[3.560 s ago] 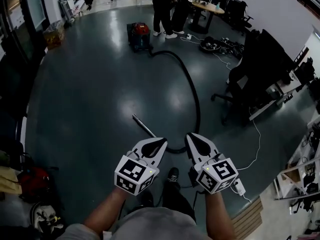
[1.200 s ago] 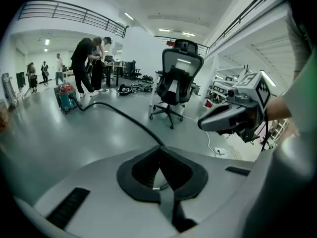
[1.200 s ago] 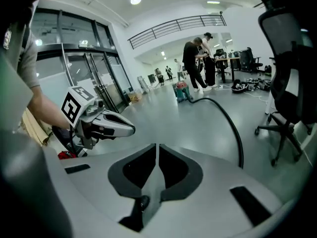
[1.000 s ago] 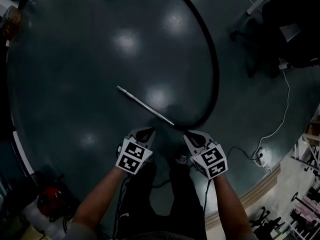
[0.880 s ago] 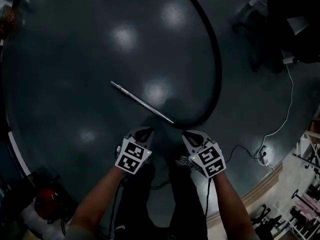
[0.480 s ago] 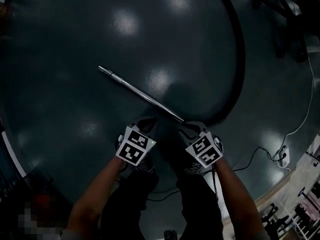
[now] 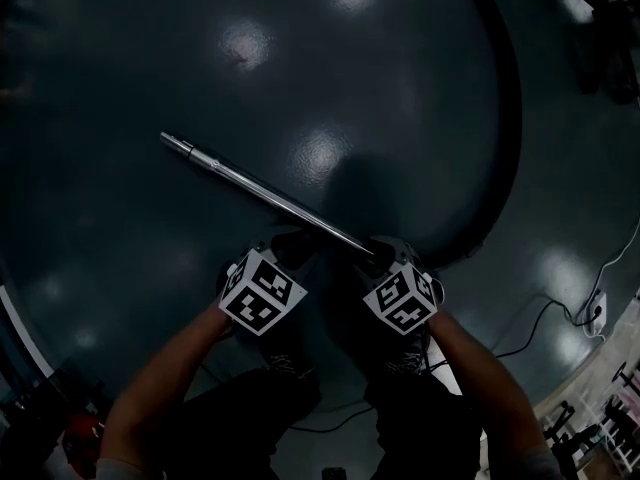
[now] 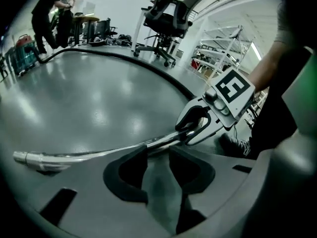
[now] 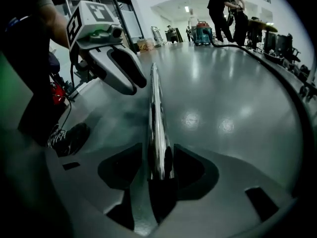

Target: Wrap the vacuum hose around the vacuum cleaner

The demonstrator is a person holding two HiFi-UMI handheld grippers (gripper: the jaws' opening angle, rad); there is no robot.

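Note:
A shiny metal wand [image 7: 262, 196] lies on the dark floor, joined at its near end to the black vacuum hose [image 7: 508, 118], which curves away up the right. My right gripper [image 7: 384, 254] is low at that near end. Its jaws have just been opening and stand open, with the wand [image 9: 154, 118] running between them. My left gripper [image 7: 290, 244] sits beside it, a little further up the wand. Its jaws have also just been opening, and the wand [image 8: 99, 151] crosses just beyond their tips. The vacuum cleaner [image 9: 203, 33] stands far off across the room.
Two people [image 9: 227, 11] stand by the vacuum cleaner at a table. An office chair [image 8: 168, 19] stands beyond the hose. My shoes [image 9: 69, 139] are close beside the grippers. A white power cable [image 7: 600, 288] and plug lie at the right.
Both grippers have sunk to the floor and come up to the wand's near end. Their jaws were shut and now stand open. The view has closed in on the wand.

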